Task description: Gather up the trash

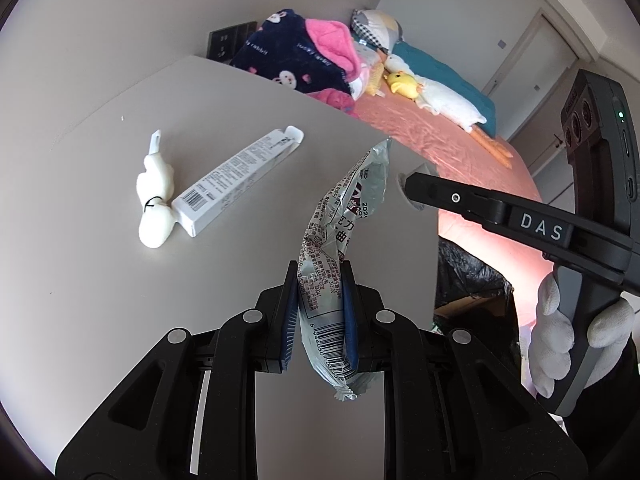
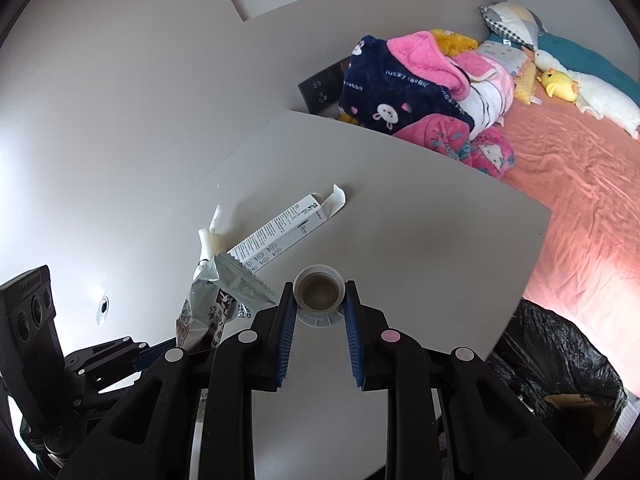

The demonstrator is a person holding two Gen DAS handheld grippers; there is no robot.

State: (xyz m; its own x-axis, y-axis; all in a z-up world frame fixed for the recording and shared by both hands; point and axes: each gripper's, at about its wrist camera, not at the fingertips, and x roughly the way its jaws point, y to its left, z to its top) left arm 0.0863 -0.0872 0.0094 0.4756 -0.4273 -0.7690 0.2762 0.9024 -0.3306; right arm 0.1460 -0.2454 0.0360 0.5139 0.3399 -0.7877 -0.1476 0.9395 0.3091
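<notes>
The left gripper [image 1: 320, 280] pinches a crinkled silver snack wrapper [image 1: 340, 240] above the grey surface [image 1: 120, 280]. The right gripper [image 2: 320, 300] clamps a small white cup [image 2: 319, 295], while a white carton [image 1: 236, 180] lies on the surface touching a knotted white glove [image 1: 156, 196].

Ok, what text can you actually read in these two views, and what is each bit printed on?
"DAS": on the right hand-held gripper.
"lucky rabbit": on the navy blanket.
"2024": part of a date on the silver wrapper held by the left hand-held gripper; a barcode and Chinese print sit there too, too small to read.
White carton: barcode and fine print, too small to read.
Small cup in the right hand-held gripper: no text.
</notes>
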